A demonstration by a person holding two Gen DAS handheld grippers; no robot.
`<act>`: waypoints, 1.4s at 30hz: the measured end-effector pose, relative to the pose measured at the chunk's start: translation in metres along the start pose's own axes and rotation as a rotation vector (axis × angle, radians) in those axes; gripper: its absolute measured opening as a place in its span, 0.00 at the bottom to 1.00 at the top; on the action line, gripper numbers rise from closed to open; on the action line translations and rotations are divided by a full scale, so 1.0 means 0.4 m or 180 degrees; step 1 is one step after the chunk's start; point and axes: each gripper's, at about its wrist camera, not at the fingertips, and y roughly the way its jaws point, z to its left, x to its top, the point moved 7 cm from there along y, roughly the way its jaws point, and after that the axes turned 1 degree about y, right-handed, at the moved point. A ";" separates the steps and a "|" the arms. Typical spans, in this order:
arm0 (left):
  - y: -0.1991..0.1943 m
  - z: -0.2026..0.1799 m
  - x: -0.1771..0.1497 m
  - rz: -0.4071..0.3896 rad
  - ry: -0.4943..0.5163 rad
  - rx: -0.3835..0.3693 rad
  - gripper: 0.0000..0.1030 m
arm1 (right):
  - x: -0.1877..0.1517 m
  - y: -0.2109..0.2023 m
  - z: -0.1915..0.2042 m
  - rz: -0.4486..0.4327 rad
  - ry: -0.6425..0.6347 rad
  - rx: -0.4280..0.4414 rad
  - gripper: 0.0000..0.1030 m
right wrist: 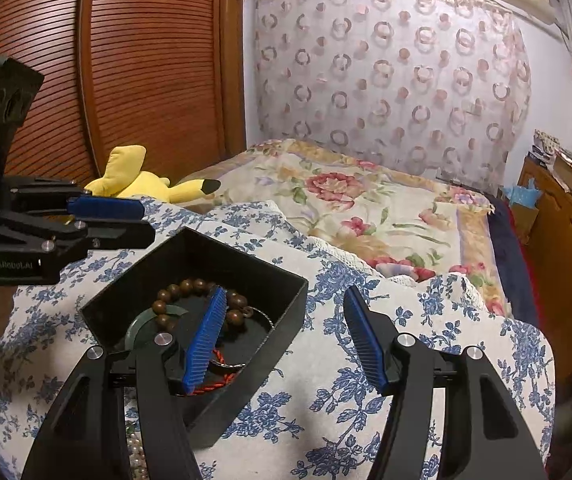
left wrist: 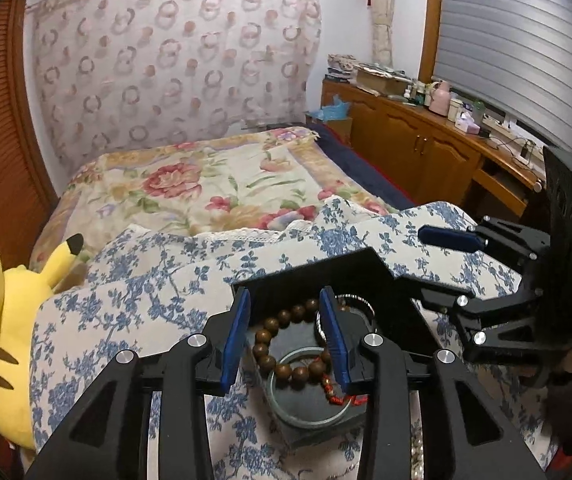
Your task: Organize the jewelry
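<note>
A black open box (left wrist: 318, 268) (right wrist: 242, 256) sits on a blue-flowered cloth (left wrist: 158, 280) (right wrist: 326, 360). In it lie a brown wooden bead bracelet (left wrist: 274, 326) (right wrist: 166, 292), a green bangle (left wrist: 310, 416) (right wrist: 138, 326), a red cord (left wrist: 338, 398) (right wrist: 214, 384) and a thin silver chain (right wrist: 264, 314). My left gripper (left wrist: 286, 320) (right wrist: 142, 222) hovers over the box, open; the bead bracelet shows between its fingers, and the pads are clear of it. My right gripper (right wrist: 286, 320) (left wrist: 434, 264) is open, straddling the box's right wall without pressing it.
A string of pearls (right wrist: 136, 452) lies on the cloth by the box's near side. A yellow plush toy (left wrist: 2, 320) (right wrist: 134, 178) rests at the left. A floral bedspread (left wrist: 206, 184) stretches behind, with a wooden cabinet (left wrist: 414, 140) to the right and a slatted wardrobe door (right wrist: 146, 60).
</note>
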 end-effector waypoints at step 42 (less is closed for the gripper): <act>-0.168 0.021 -0.385 0.0138 -0.0397 0.0190 0.84 | -0.281 -0.134 0.302 0.0521 -0.0130 0.0397 0.31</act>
